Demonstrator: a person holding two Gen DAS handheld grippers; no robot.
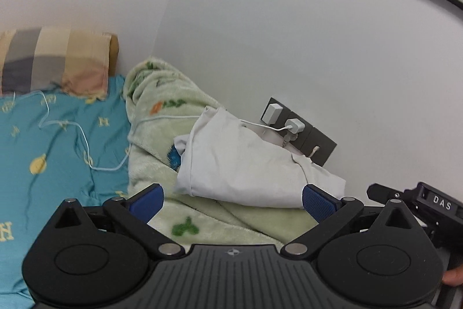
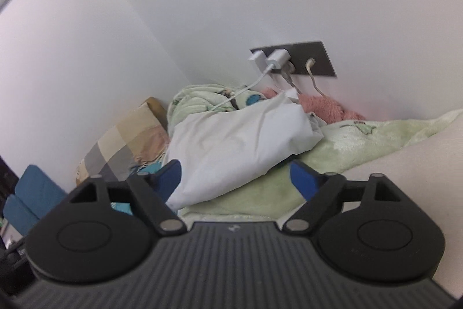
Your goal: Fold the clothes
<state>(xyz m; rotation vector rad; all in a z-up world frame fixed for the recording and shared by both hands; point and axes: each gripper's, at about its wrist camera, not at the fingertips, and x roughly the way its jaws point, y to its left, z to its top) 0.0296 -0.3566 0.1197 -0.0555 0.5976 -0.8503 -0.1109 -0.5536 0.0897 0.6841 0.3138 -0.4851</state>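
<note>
Nearest, the left gripper [image 1: 231,200] and the right gripper [image 2: 237,178] are each shown with two blue-padded fingers spread wide and empty; the letters "DAS" are read on the right gripper's body in the left wrist view. Just beyond, one folded white garment [image 1: 243,161] [image 2: 231,146] is laid on one green fleece blanket [image 1: 156,118] beside the wall. Farther back, "H" letters are printed on one teal sheet [image 1: 58,152], and two white chargers are plugged into one grey outlet panel [image 1: 312,138].
</note>
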